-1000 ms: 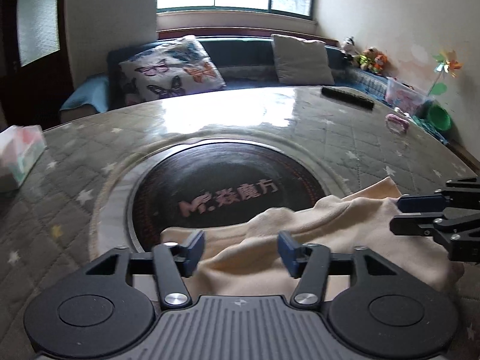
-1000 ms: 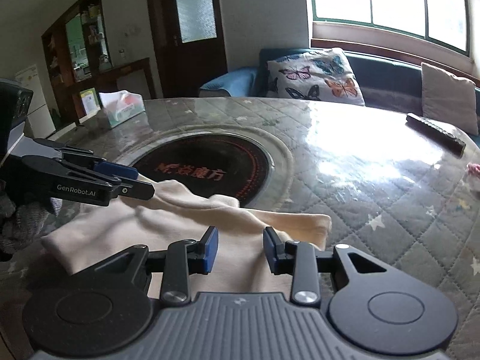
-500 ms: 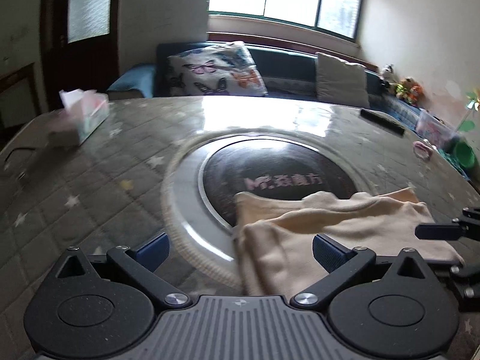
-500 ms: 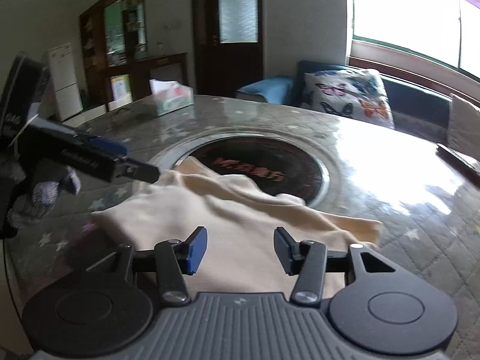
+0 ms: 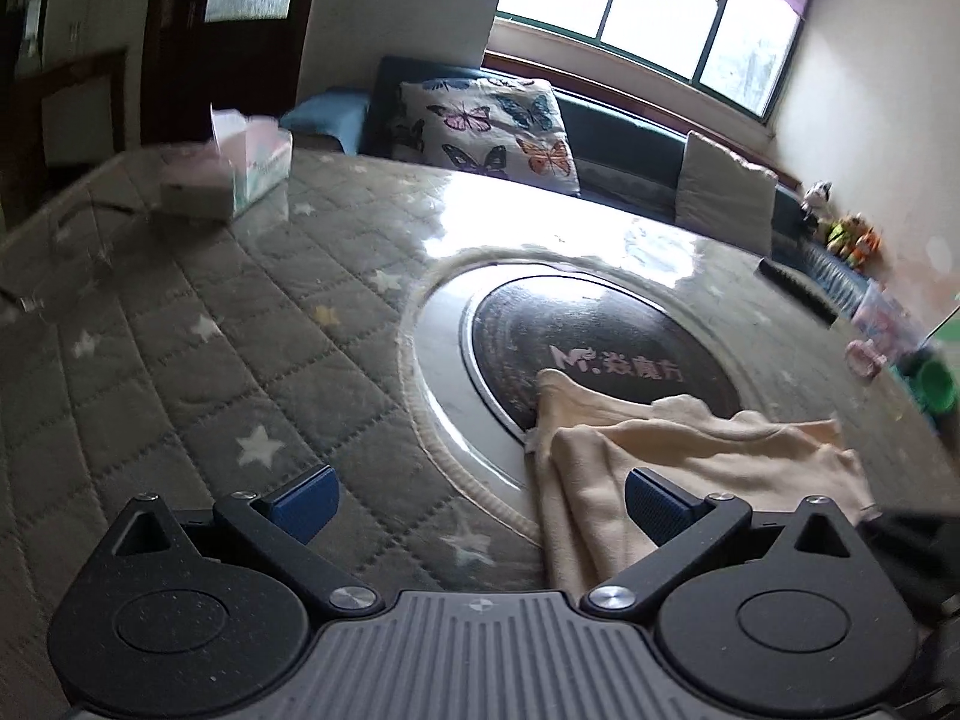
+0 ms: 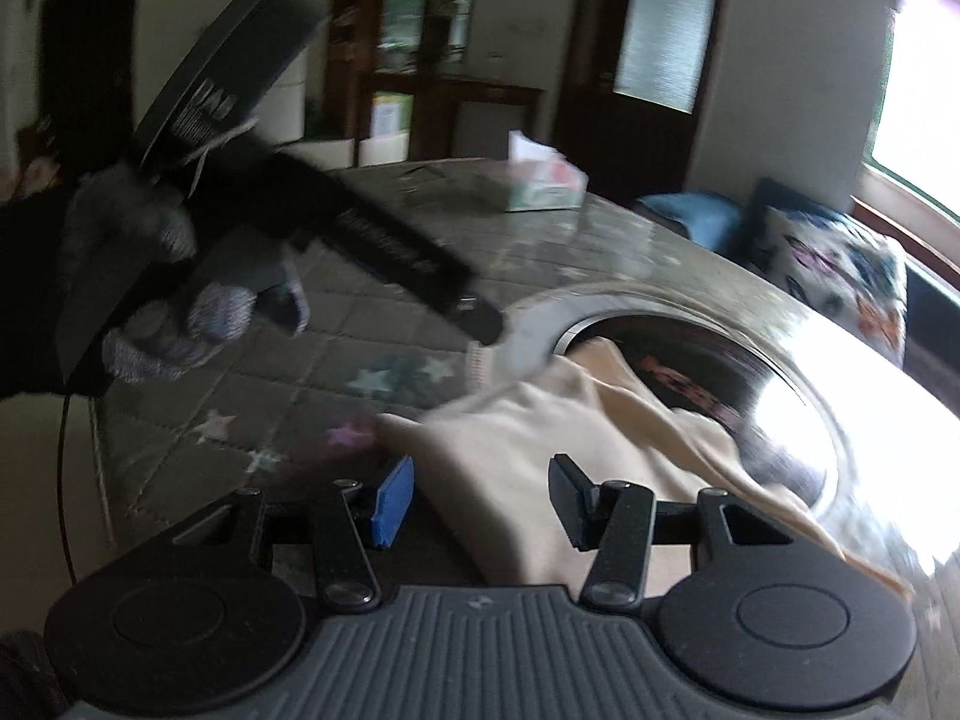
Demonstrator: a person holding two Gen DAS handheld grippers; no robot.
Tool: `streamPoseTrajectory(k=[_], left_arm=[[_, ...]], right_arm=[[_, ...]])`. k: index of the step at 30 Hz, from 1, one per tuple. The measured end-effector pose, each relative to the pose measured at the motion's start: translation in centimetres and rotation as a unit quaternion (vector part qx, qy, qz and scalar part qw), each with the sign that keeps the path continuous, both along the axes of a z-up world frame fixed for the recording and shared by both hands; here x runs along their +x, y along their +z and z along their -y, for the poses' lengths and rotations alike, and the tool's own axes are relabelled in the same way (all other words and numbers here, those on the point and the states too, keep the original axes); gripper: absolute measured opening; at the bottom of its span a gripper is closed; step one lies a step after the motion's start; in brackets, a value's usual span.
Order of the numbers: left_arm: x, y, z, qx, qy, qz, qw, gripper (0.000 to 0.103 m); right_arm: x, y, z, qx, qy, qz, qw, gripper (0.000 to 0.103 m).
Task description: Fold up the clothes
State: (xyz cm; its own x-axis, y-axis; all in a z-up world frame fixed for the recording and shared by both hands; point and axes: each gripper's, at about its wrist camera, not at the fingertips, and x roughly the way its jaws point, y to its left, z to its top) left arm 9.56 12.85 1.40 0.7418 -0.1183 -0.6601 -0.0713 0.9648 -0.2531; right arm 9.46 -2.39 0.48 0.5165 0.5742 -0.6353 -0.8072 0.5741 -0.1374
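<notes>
Left wrist view: your left gripper [image 5: 477, 501] has its jaws spread wide and holds nothing. The cloth [image 5: 690, 456], cream and folded, lies on the table [image 5: 180, 360], its far edge over the dark disc [image 5: 600, 336], its near part under the right finger. A tissue box [image 5: 240, 168] sits well apart at far left.

Right wrist view: your right gripper [image 6: 480, 498] is partly open, empty, above the cloth [image 6: 540, 420]. Your gloved left hand [image 6: 162, 288] holds the left gripper beside the cloth's far corner; the picture is blurred.
</notes>
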Motion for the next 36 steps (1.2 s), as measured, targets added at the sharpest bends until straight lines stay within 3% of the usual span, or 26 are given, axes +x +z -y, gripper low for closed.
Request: streamPoseTrajectory(k=[9,12,13,15,24,30,34,36], left_arm=[[0.9,-1.0,-0.6,-0.089,-0.001,-0.037,0.9953,0.102],[1.0,-1.1,-0.3,-0.110,-0.001,-0.045,0.9929,0.102],[1.1,-1.1,-0.2,-0.116,-0.002,-0.047,0.9921,0.102],[1.2,-1.1,0.0,-0.130,-0.002,-0.052,0.9902,0.102],[2.3,-1.7,0.8,-0.206,0.021,-0.081,0.9748,0.096],[2.9,-2.6,1.1,-0.261,0.025,-0.106,0.9591,0.066],[3.1,-3.3,0.9,-0.288,0.032,-0.112,0.9504,0.038],[3.1,-3.6,0.8,-0.300,0.034,-0.114,0.9466,0.031]], right_arm=[[-0.8,-1.6,-2.9,-0.044,0.018,0.037,0.998,0.048],[-0.9,-1.7,-2.9,-0.048,0.014,0.044,0.998,0.031],[-0.8,-1.6,-2.7,-0.043,0.012,0.040,0.998,0.024],[-0.8,-1.1,-2.2,-0.029,0.007,0.034,0.999,0.021],[-0.6,1.0,0.9,0.035,-0.018,0.018,0.999,0.018],[-1.0,1.6,2.0,0.051,-0.019,0.014,0.998,0.018],[-1.2,1.7,2.3,0.054,-0.017,0.013,0.998,0.018],[-1.3,1.7,2.3,0.054,-0.017,0.012,0.998,0.019]])
